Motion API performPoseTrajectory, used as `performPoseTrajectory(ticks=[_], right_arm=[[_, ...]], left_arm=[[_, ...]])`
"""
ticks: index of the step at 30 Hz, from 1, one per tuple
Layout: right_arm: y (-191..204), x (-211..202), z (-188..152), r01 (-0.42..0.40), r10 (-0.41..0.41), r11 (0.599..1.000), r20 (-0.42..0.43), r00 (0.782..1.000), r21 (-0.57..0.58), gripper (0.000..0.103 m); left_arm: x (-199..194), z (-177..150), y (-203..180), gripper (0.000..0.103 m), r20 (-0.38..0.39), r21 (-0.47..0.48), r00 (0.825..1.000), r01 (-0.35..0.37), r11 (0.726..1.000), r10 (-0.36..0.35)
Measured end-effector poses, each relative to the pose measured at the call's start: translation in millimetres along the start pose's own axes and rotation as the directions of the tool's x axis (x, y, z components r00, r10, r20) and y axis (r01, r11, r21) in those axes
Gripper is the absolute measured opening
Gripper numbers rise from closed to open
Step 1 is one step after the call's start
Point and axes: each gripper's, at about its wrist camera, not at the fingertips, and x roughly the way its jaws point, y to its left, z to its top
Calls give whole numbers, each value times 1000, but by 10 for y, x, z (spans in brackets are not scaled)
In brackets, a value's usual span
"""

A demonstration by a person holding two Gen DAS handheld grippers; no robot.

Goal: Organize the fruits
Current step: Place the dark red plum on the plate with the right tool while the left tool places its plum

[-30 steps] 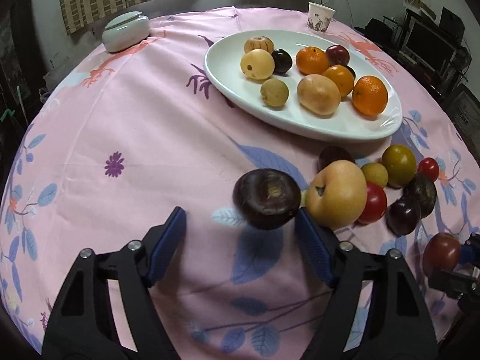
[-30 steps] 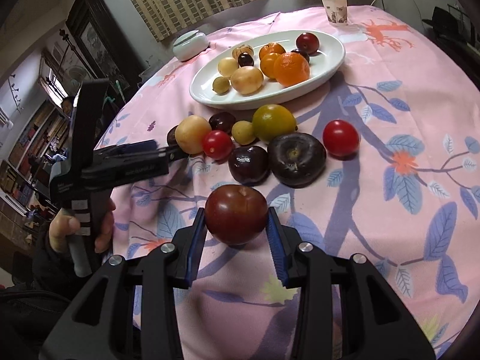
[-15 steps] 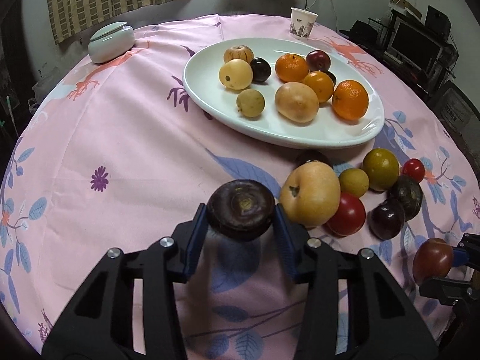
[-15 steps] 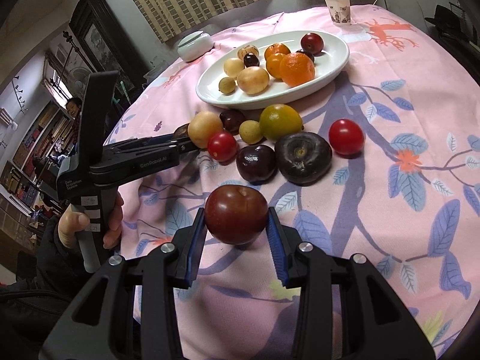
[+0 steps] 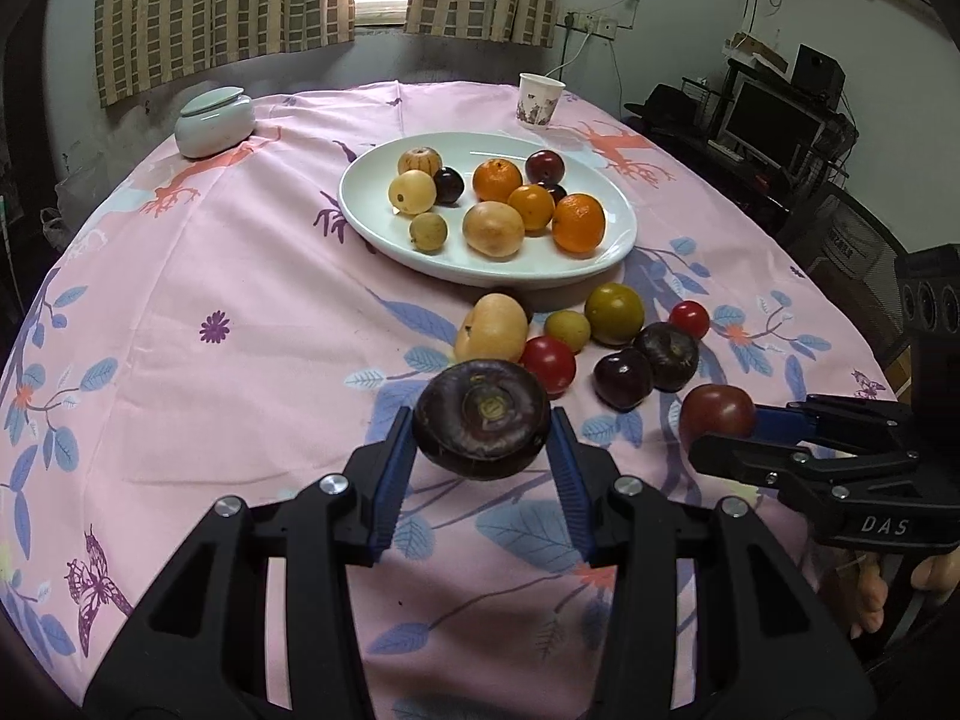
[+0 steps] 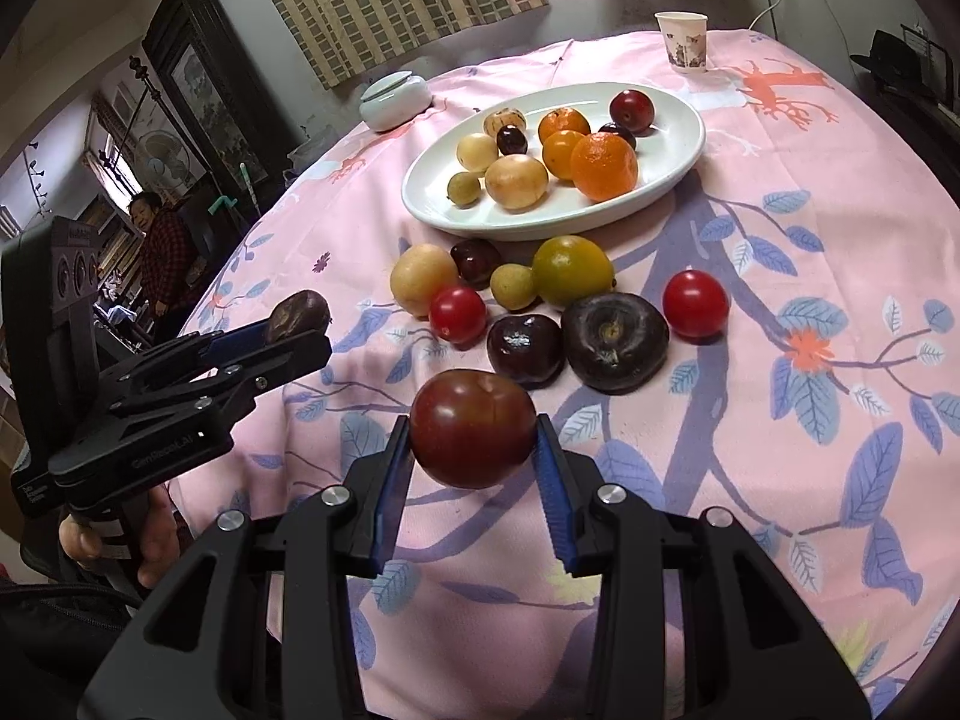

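My left gripper (image 5: 483, 438) is shut on a dark purple flat fruit (image 5: 480, 417) and holds it above the pink tablecloth; it also shows in the right wrist view (image 6: 297, 312). My right gripper (image 6: 474, 441) is shut on a dark red tomato (image 6: 473, 426), lifted above the cloth; the tomato also shows in the left wrist view (image 5: 717, 411). A white oval plate (image 5: 372, 222) farther back holds several fruits, among them oranges (image 5: 577, 222). A cluster of loose fruits (image 5: 612, 312) lies on the cloth between the plate and the grippers.
A pale green lidded jar (image 5: 214, 120) stands at the far left of the table. A paper cup (image 5: 539, 99) stands behind the plate. Shelves with a monitor (image 5: 774, 120) stand to the right. A person (image 6: 159, 240) stands in the room beyond the table's left edge.
My left gripper closed on the dark purple fruit and lifted it off the cloth. My right gripper still holds the tomato, with little movement.
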Motion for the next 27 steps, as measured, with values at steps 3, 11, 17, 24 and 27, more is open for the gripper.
performPoseTrajectory(ticks=[3, 11, 17, 24, 27], right_arm=[[-17, -26, 8, 6, -6, 1000, 6, 1000, 2, 40], [-72, -128, 258, 16, -16, 999, 10, 1000, -48, 40], [-160, -165, 892, 95, -87, 987, 67, 994, -128, 40], [-483, 312, 1710, 155, -150, 982, 58, 987, -107, 40], [-584, 581, 1901, 184, -183, 976, 18, 983, -118, 41]], left_arm=[[-1, 42, -12, 45, -6, -4, 1000, 19, 1000, -19], [2, 438, 38, 45, 2, 32, 1000, -19, 999, 19], [289, 1141, 54, 45, 16, 103, 995, -102, 989, 101], [1097, 1911, 54, 45, -45, 78, 992, -117, 990, 121], [1439, 2081, 57, 45, -105, 46, 990, -87, 995, 92]])
